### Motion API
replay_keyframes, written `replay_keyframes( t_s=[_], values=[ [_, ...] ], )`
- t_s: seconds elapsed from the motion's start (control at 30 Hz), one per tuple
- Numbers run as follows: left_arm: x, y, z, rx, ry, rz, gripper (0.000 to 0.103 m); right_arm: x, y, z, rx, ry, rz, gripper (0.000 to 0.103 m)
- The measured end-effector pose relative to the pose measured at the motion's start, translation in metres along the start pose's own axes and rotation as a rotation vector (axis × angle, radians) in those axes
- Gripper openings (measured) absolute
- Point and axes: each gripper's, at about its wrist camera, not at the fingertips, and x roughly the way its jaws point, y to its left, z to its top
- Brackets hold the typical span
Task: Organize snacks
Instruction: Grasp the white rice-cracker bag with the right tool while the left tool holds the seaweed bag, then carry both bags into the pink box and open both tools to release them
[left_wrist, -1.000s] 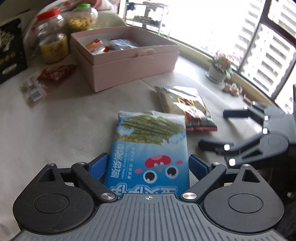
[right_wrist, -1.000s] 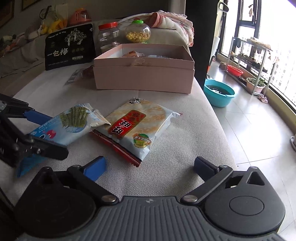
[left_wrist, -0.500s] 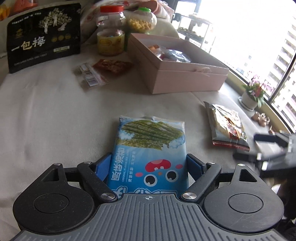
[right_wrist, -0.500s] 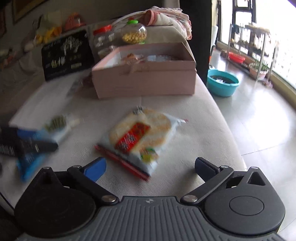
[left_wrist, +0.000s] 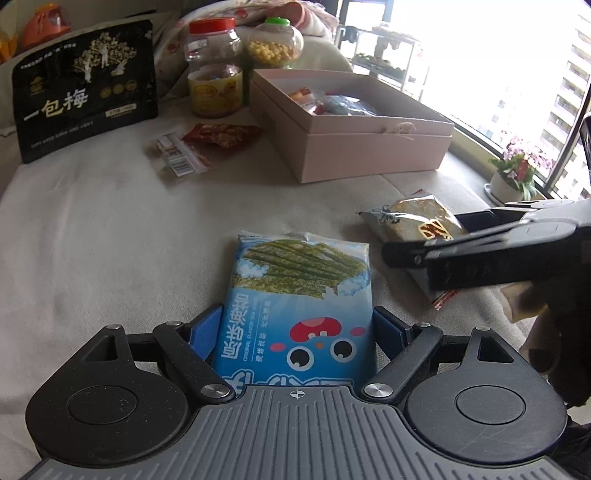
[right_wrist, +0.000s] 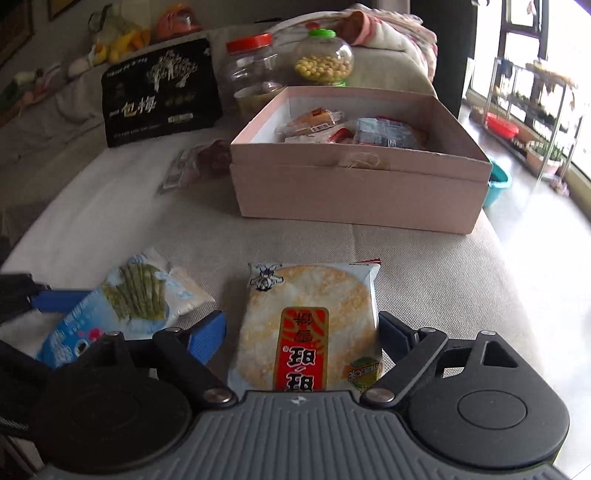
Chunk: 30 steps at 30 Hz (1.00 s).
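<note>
A blue seaweed snack packet (left_wrist: 299, 295) sits between the blue pads of my left gripper (left_wrist: 297, 325), which is shut on its lower end. The right wrist view shows that packet (right_wrist: 122, 310) at lower left. A rice cracker packet (right_wrist: 306, 314) lies flat on the beige cloth between the fingers of my right gripper (right_wrist: 299, 332). Its jaws are closing, and a gap shows at the left pad. The left wrist view shows the right gripper (left_wrist: 423, 236) over the cracker packet (left_wrist: 413, 214). An open pink box (right_wrist: 354, 195) holding several snacks stands behind.
A black plum bag (left_wrist: 85, 92), a red-lidded jar (left_wrist: 214, 74) and a green-lidded jar (left_wrist: 275, 44) stand at the back. Small wrapped snacks (left_wrist: 207, 144) lie left of the pink box (left_wrist: 369, 155). The table drops off at right, where a teal basin (right_wrist: 498, 181) sits on the floor.
My right gripper has moved forward so the rice cracker packet now lies between its fingers, and its jaws have narrowed. The left gripper has turned somewhat, still holding the seaweed packet.
</note>
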Motion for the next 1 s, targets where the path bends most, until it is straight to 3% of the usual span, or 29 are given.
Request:
replay_keyframes(
  t_s=[0.13,0.53,0.57,0.63,1.0],
  values=[
    [-0.001,-0.002,-0.001,0.009,-0.005,0.006,0.090,-0.005,0.008,-0.011,-0.074,-0.017,-0.046,0.089],
    [0.000,-0.004,-0.002,0.019,-0.005,0.016,0.090,-0.009,-0.001,-0.016,-0.044,-0.026,-0.037,0.088],
    [0.000,-0.004,-0.002,0.021,-0.005,0.017,0.090,-0.009,-0.002,-0.016,-0.040,-0.028,-0.038,0.087],
    [-0.001,-0.005,-0.003,0.022,-0.005,0.019,0.090,-0.013,-0.003,-0.016,-0.039,-0.034,-0.042,0.075],
    [-0.009,-0.018,-0.001,0.029,0.048,0.005,0.089,-0.069,-0.018,-0.017,-0.056,-0.120,-0.010,0.073]
  ],
)
